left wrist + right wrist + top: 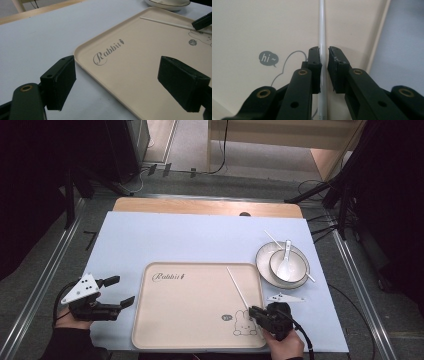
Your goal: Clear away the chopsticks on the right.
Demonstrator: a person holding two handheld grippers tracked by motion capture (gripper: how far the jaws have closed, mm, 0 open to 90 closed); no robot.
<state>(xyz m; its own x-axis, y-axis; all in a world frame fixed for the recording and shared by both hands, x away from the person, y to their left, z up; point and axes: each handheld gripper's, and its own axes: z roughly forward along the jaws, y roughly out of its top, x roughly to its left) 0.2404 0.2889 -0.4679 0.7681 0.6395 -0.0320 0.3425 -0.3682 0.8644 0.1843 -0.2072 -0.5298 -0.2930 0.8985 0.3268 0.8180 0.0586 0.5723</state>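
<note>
A white chopstick [237, 287] lies slanted on the right part of the beige "Rabbit" tray [190, 330]. My right gripper [254, 311] is low over the tray's near right corner. The chopstick's [322, 30] near end runs between its jaws, which stand narrowly apart; a slim gap shows beside the right pad [335, 67], so the stick rests on the tray [249, 25]. My left gripper [118, 292] hovers over the blue mat just left of the tray. It is wide open [117, 82] with nothing between its pads and points at the tray's [140, 62] left edge.
A white bowl [299, 265] with a white spoon [286, 263] stands on a plate [264, 265] right of the tray; a second chopstick [273, 239] lies across the plate. A small white rest [285, 297] lies near the tray's right edge. The blue mat [175, 240] covers the table.
</note>
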